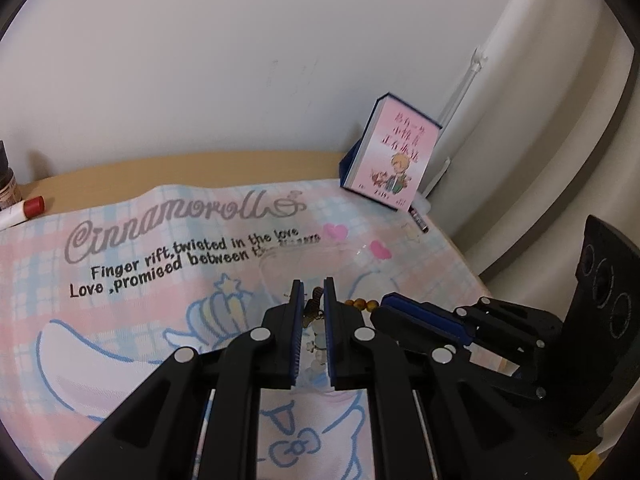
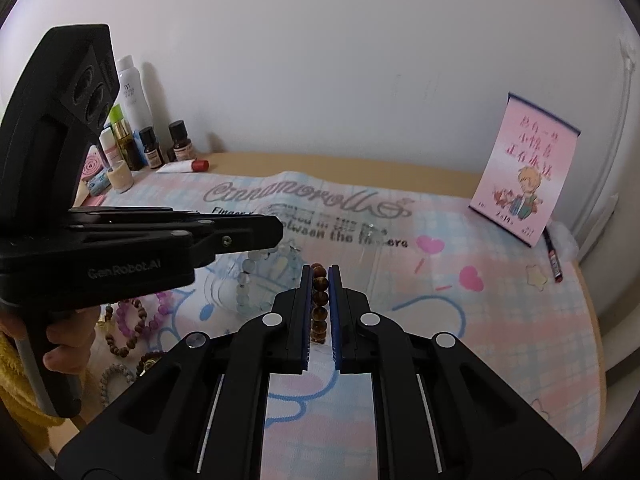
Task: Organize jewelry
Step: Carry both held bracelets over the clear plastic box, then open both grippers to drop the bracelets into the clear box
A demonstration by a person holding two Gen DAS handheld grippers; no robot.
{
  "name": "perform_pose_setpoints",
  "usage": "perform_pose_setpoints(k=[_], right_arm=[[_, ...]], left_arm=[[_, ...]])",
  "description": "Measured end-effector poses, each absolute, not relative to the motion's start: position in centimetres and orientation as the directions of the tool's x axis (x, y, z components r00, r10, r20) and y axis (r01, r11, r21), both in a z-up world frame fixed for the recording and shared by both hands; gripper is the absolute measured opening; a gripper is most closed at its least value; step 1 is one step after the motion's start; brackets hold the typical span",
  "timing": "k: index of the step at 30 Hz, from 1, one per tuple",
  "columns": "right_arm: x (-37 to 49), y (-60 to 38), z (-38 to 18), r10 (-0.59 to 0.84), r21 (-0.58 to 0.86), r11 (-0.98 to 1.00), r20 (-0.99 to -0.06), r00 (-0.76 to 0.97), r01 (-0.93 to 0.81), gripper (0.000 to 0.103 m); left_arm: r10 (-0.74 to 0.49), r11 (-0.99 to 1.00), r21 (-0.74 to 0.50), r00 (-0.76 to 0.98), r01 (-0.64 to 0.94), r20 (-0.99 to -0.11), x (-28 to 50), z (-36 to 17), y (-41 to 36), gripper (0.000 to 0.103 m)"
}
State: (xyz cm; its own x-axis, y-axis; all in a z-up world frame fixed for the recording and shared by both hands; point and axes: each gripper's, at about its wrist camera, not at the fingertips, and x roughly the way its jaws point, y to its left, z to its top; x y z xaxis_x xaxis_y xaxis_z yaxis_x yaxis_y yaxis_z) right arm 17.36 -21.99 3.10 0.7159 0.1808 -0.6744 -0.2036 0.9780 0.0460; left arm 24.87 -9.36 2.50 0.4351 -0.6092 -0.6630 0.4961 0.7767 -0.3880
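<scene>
From the left wrist camera, the left gripper (image 1: 312, 292) has its two blue-padded fingers drawn close together, with only a narrow gap between them. In that gap sits a pale bead bracelet (image 1: 317, 350) with small dark charms near the fingertips; the pads appear to press on it, though the beads are blurred and contact is hard to confirm. Just to the right, the right gripper (image 1: 404, 310) reaches in sideways, and a short run of brown beads (image 1: 362, 302) shows between the two tools. Everything is over a pastel Cinnamoroll mat (image 1: 120, 280) on a wooden table (image 1: 200, 166). A pink calendar card (image 1: 394, 154) stands at the back right, and a red-capped tube (image 1: 24, 210) lies at the left edge.

From the right wrist camera, the right gripper (image 2: 320, 276) is closed on the brown bead bracelet (image 2: 319, 304), whose beads run in a line between the pads from the tips back toward the body. The left gripper (image 2: 276, 226) crosses from the left, held in a hand (image 2: 64, 344), its tip over the pale bracelet (image 2: 246, 284), which hangs down in a loop beside a clear plastic box (image 2: 360, 240). More bracelets (image 2: 128, 328) lie on the mat at the lower left. Bottles (image 2: 132, 120) stand along the wall.
</scene>
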Motion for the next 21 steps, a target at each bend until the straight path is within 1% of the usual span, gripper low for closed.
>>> perform_pose_setpoints(k=[4,9,10,12,14,15,16,17,18,19,20,21], right_arm=[[17.3,-21.9,2.8,0.188,0.051,0.977,-0.678,0.711,-0.209,0.009],[17.0,-21.6,3.1,0.186,0.046,0.977,-0.672,0.717,-0.21,0.009],[16.9,-21.6,3.3,0.186,0.046,0.977,-0.668,0.72,-0.21,0.009],[16.6,-21.6,3.7,0.181,0.041,0.978,-0.663,0.727,-0.207,0.009],[16.0,-21.8,4.2,0.175,0.038,0.979,-0.652,0.738,-0.199,0.01],[15.7,-21.8,4.4,0.175,0.038,0.979,-0.648,0.741,-0.199,0.012],[15.2,-21.8,4.8,0.179,0.039,0.979,-0.64,0.748,-0.2,0.016],[14.7,-21.8,5.1,0.183,0.037,0.978,-0.632,0.753,-0.206,0.018],[14.1,-21.7,5.3,0.189,0.033,0.976,-0.624,0.759,-0.216,0.019],[13.4,-21.5,5.6,0.196,0.029,0.974,-0.616,0.763,-0.227,0.019],[12.8,-21.3,5.7,0.205,0.029,0.971,-0.612,0.764,-0.237,0.02],[12.2,-21.1,5.8,0.219,0.03,0.967,-0.608,0.763,-0.253,0.023]], left_arm=[[-0.616,0.773,-0.39,0.441,0.501,-0.653,24.7,2.2,-9.1,0.01],[-0.631,0.764,-0.423,0.427,0.487,-0.648,24.9,2.2,-8.9,0.013],[-0.634,0.762,-0.427,0.425,0.487,-0.646,25.0,2.2,-8.9,0.014],[-0.642,0.756,-0.435,0.423,0.489,-0.639,24.9,2.5,-8.7,0.023],[-0.644,0.757,-0.444,0.437,0.479,-0.627,24.8,2.9,-8.3,0.025],[-0.641,0.762,-0.445,0.448,0.47,-0.623,24.7,3.2,-8.1,0.025],[-0.647,0.758,-0.452,0.448,0.471,-0.617,24.5,3.6,-7.7,0.025],[-0.654,0.751,-0.458,0.442,0.476,-0.614,24.4,3.9,-7.4,0.028],[-0.656,0.749,-0.457,0.442,0.48,-0.611,24.1,4.3,-6.9,0.035],[-0.654,0.751,-0.45,0.45,0.484,-0.608,23.7,4.8,-6.3,0.039],[-0.65,0.755,-0.441,0.465,0.485,-0.601,23.3,5.1,-5.8,0.045],[-0.636,0.767,-0.421,0.49,0.484,-0.596,22.6,5.6,-5.0,0.049]])
